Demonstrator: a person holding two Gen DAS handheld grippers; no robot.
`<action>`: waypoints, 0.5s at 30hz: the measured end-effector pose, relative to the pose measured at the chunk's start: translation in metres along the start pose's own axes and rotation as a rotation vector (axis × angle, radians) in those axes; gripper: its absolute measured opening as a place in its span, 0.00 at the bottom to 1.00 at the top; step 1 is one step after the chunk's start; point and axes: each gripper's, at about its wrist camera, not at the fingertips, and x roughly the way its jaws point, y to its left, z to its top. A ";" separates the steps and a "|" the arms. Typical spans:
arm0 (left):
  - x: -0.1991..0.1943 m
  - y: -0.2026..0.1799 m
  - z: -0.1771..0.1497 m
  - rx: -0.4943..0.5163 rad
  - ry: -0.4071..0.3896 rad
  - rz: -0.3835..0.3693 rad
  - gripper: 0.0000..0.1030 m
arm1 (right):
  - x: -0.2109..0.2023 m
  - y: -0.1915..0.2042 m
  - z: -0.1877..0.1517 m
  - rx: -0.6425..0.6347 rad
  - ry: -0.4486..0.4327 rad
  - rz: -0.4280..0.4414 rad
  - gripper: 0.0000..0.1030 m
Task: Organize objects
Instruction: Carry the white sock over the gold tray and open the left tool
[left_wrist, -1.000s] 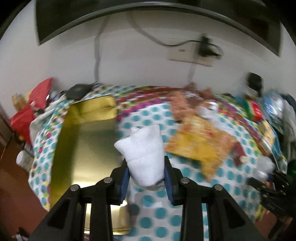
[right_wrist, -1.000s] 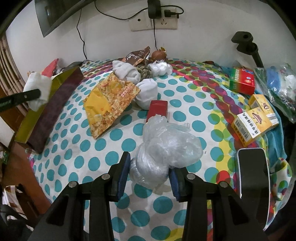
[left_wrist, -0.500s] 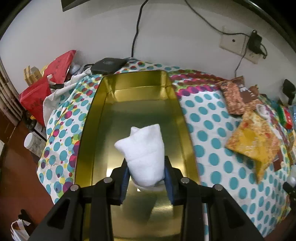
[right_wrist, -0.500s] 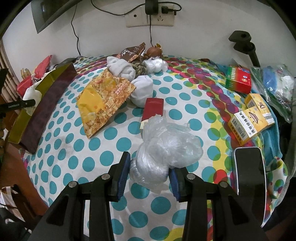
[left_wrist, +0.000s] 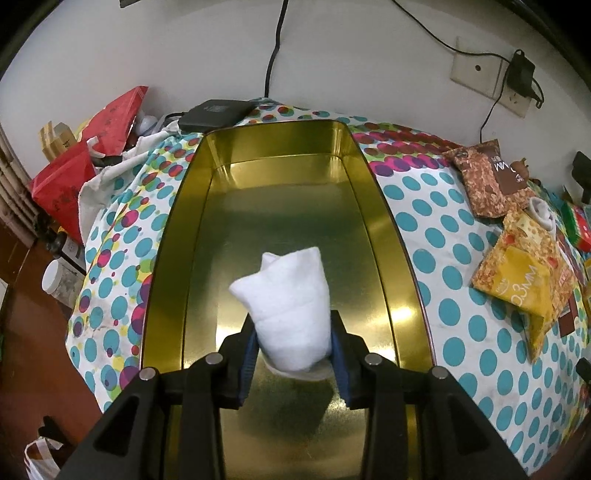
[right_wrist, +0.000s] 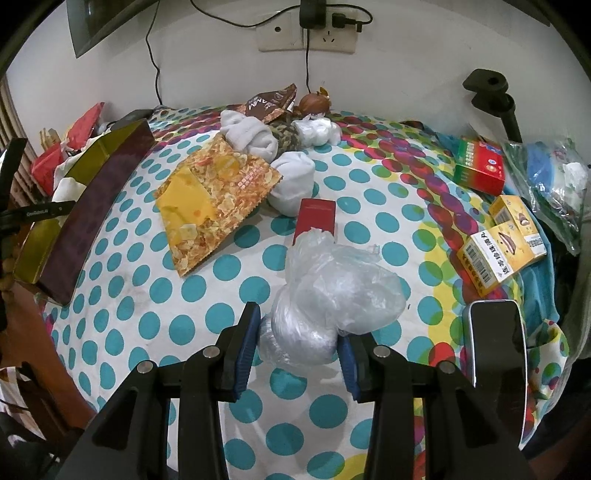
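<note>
I hold left gripper (left_wrist: 293, 345) clenched on white sock roll (left_wrist: 286, 306); gold tin (left_wrist: 373, 206) now directly below jaws, no longer off left. Right gripper (right_wrist: 295, 347) unchanged, pinching plastic bag bundle (right_wrist: 332, 295) between jaws.

White rolled sock (left_wrist: 288, 306) — upright over gold tin (left_wrist: 380, 221) — crumpled plastic bag (right_wrist: 332, 291).

Left claw (left_wrist: 293, 354) clamped around a white bundle, right claw (right_wrist: 299, 345) clamped around a plastic wad

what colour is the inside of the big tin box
Shiny gold inside the tin box, clearest in the left wrist view.
</note>
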 end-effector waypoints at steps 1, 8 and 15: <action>0.000 0.000 0.000 0.000 0.002 -0.004 0.37 | 0.000 0.001 0.000 -0.002 0.001 0.000 0.38; -0.002 -0.004 -0.001 0.039 -0.012 0.040 0.49 | -0.002 0.005 0.003 -0.013 -0.003 -0.004 0.38; -0.010 -0.003 -0.002 0.034 -0.031 0.014 0.56 | -0.005 0.010 0.004 -0.025 -0.006 -0.006 0.38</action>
